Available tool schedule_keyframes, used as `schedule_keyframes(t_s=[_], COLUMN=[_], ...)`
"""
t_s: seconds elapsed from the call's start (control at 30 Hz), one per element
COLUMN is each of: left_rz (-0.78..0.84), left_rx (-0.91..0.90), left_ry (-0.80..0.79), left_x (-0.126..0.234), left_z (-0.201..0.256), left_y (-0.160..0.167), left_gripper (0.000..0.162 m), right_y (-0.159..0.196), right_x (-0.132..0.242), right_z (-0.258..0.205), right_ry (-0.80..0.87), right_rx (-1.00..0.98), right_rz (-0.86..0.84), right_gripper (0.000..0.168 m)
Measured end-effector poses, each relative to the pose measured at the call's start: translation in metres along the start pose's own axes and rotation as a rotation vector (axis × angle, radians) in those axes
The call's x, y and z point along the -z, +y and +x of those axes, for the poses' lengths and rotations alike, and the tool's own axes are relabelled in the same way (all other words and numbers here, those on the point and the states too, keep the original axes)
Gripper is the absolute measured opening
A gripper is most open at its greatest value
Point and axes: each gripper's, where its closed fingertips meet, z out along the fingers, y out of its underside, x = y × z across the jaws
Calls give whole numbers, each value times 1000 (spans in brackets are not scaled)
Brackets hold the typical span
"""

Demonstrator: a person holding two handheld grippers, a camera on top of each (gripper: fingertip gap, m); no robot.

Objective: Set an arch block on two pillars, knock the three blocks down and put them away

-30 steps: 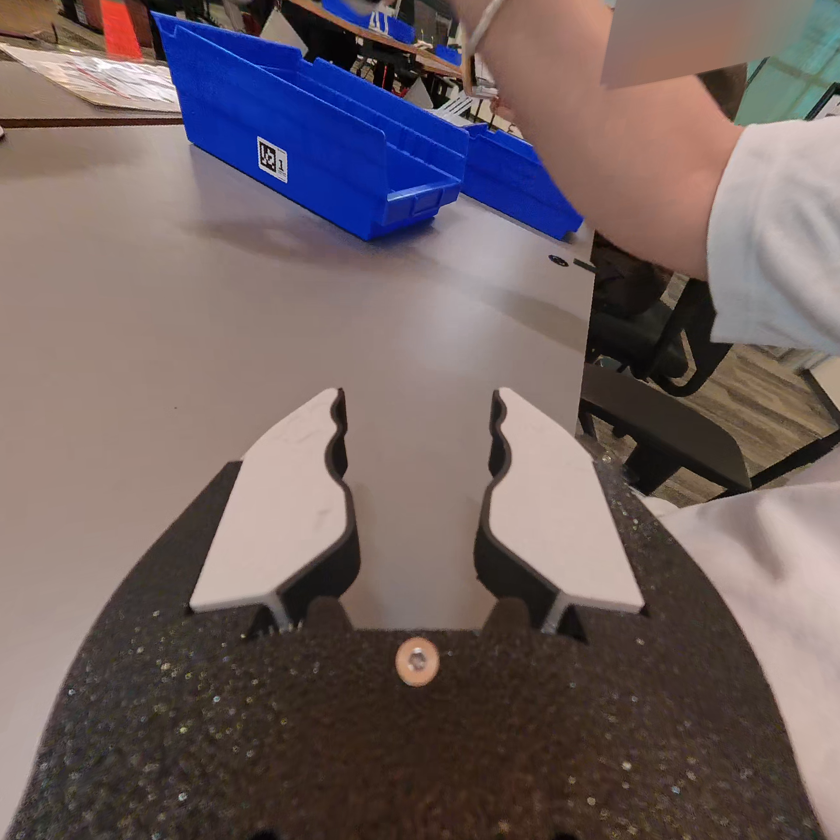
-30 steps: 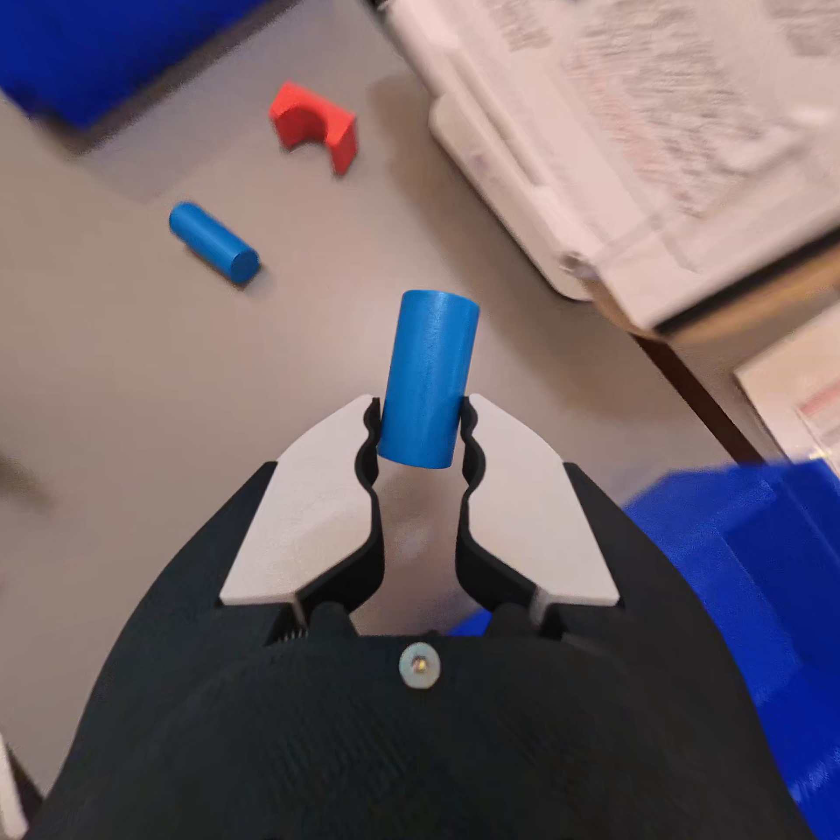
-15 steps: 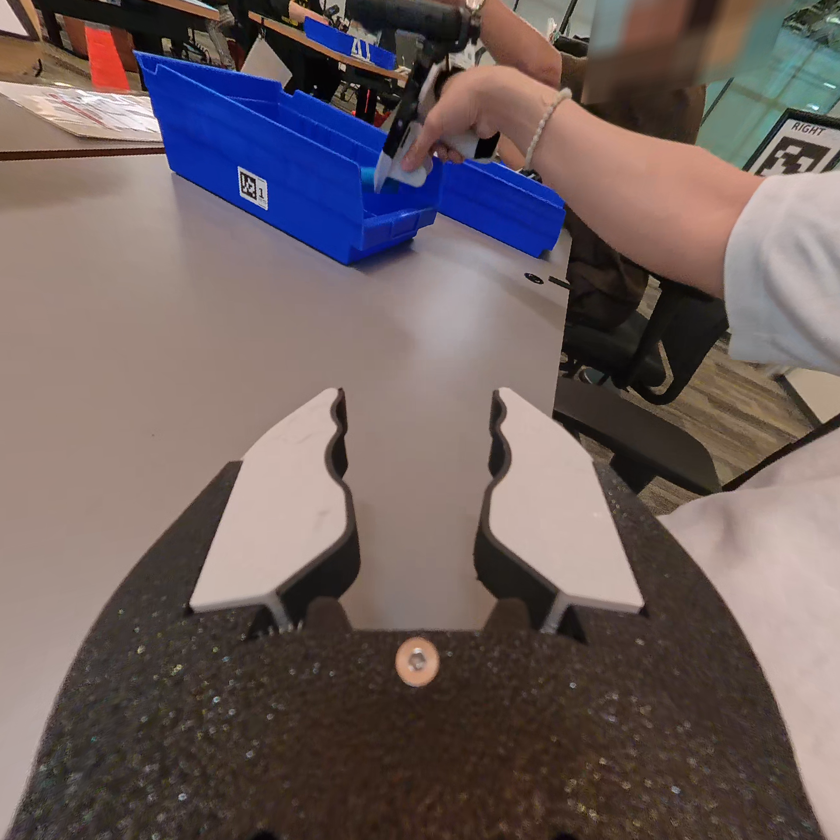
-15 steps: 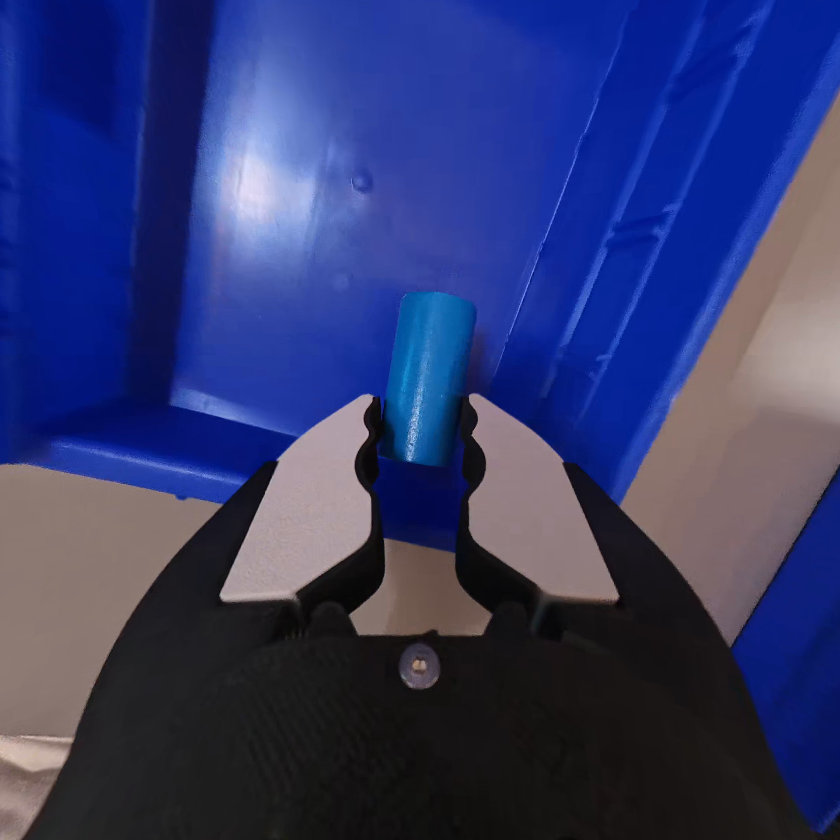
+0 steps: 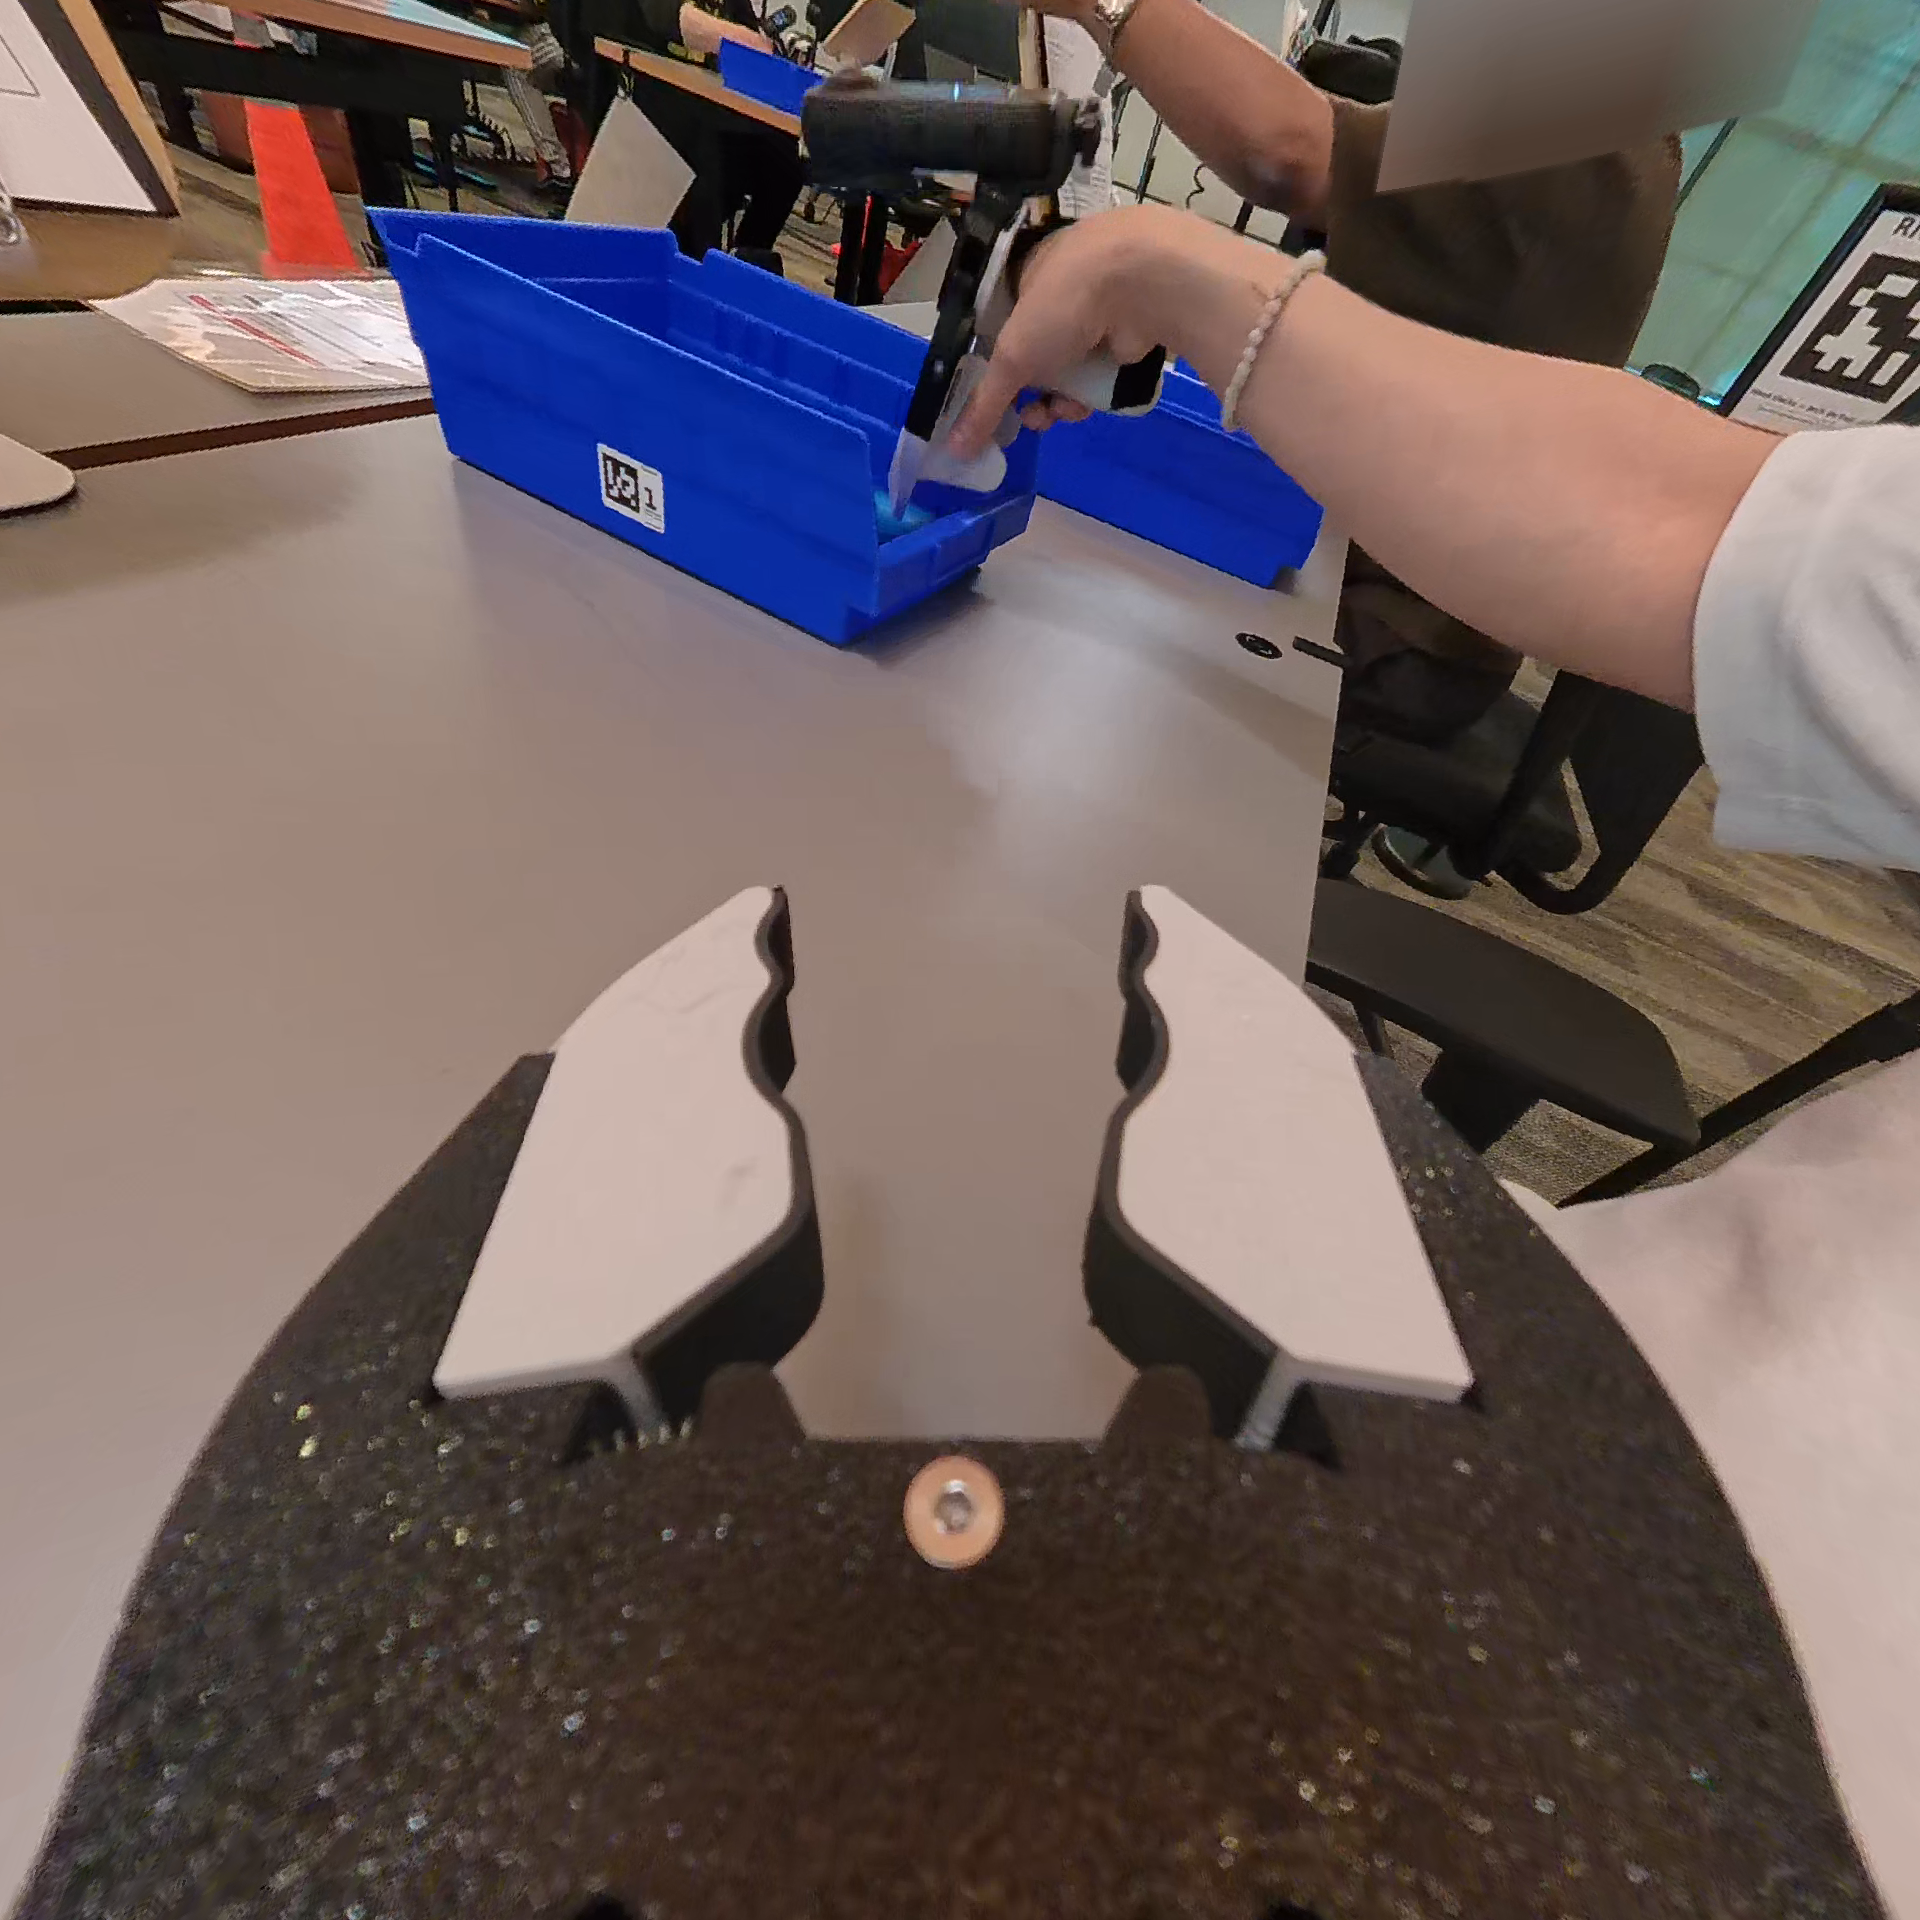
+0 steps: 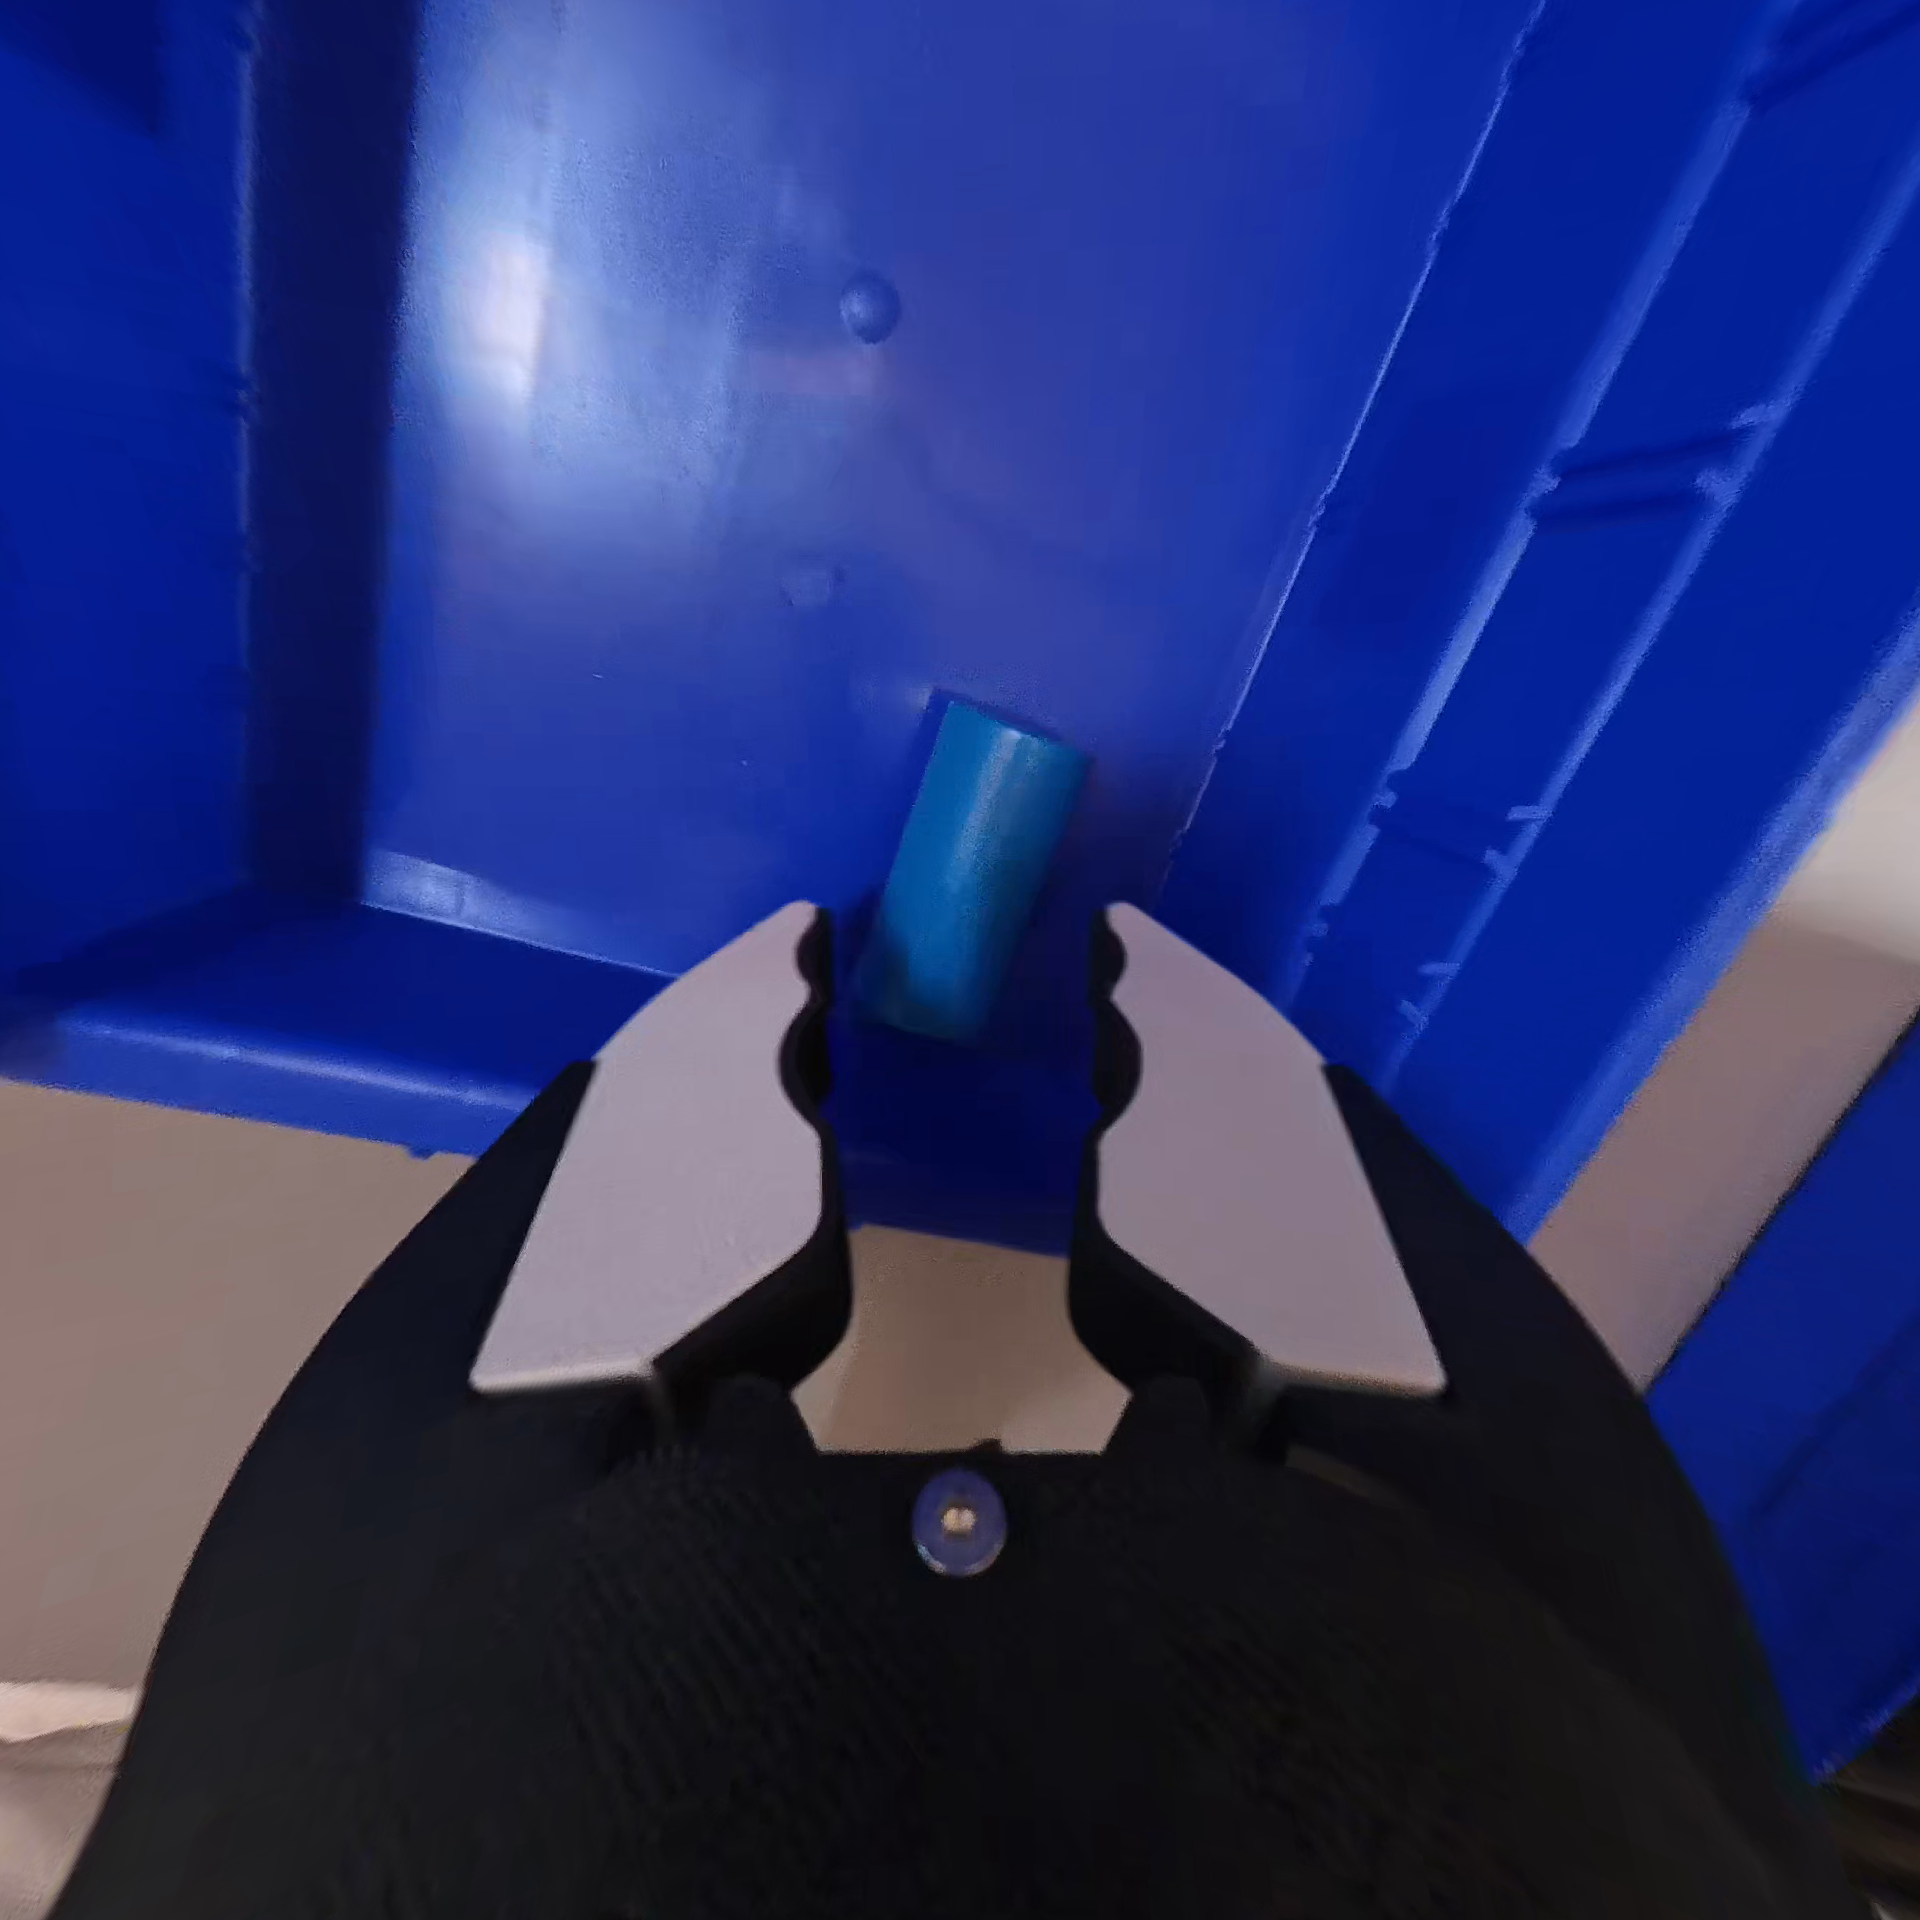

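Right hand-held gripper [image 6: 961, 951]: jaws parted wide, gripping nothing; its tips hang inside the near blue bin, just above the bin's floor.
Blue cylinder [image 6: 971, 878]: lies on the floor of the near blue bin, its near end between the two fingertips [image 6: 769, 951] with a gap showing on either side (whether it brushes the left tip I cannot tell), close to the bin's right-hand wall.
Near blue bin [image 6: 623, 364]: glossy inside, low front lip toward the camera in the right wrist view; in the left wrist view [image 5: 727, 488] it sits on the table with a small black-and-white tag on its long side.
Right hand [image 5: 1081, 301]: wrapped round the right tool's handle above the near blue bin, a bead bracelet on the wrist, the tool's tips [image 5: 914, 488] dipped into the bin's front end.
Left hand-held gripper [image 5: 956, 920]: jaws spread wide and holding nothing, low over bare table, well short of the near blue bin.
Table [image 5: 416, 779]: grey, plain top carrying the near blue bin.
Second blue bin [image 5: 1174, 488]: just beyond the near blue bin, toward the table's edge.
Papers [image 5: 270, 332]: flat on a neighbouring surface, left of the near blue bin.
Orange cone [image 5: 296, 187]: on the floor behind the near blue bin.
Black chair [image 5: 1496, 1029]: off the table's edge, far to the right of the near blue bin.
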Motion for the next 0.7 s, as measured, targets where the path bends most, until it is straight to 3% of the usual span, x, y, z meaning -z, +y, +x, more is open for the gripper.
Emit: schedule_keyframes(t_s=[0.13,0.23,0.33,0.43,0.53,0.7], left_rz=[12,36,68,74,74,100], left_rx=[-8,2,-4,-11,-18,12], left_ry=[-17,-24,-32,-45,-83,-117], left_x=[6,9,15,22,32,51], left_z=[-6,-15,-21,-25,-31,-40], left_y=[-5,-14,-27,-32,-35,-39], left_gripper=[60,60,60,60,60,60], right_y=[-36,-81,-111,-121,-134,-142], right_x=[53,102,130,119,94,70], right_z=[-10,-72,-160,-237,-283,-372], right_ry=[97,-4,-129,-218,-199,-352], right_rx=[76,206,474,691,792,925], right_rz=[183,396,513,486,437,432], right_gripper=[83,86,89,92,90,89])
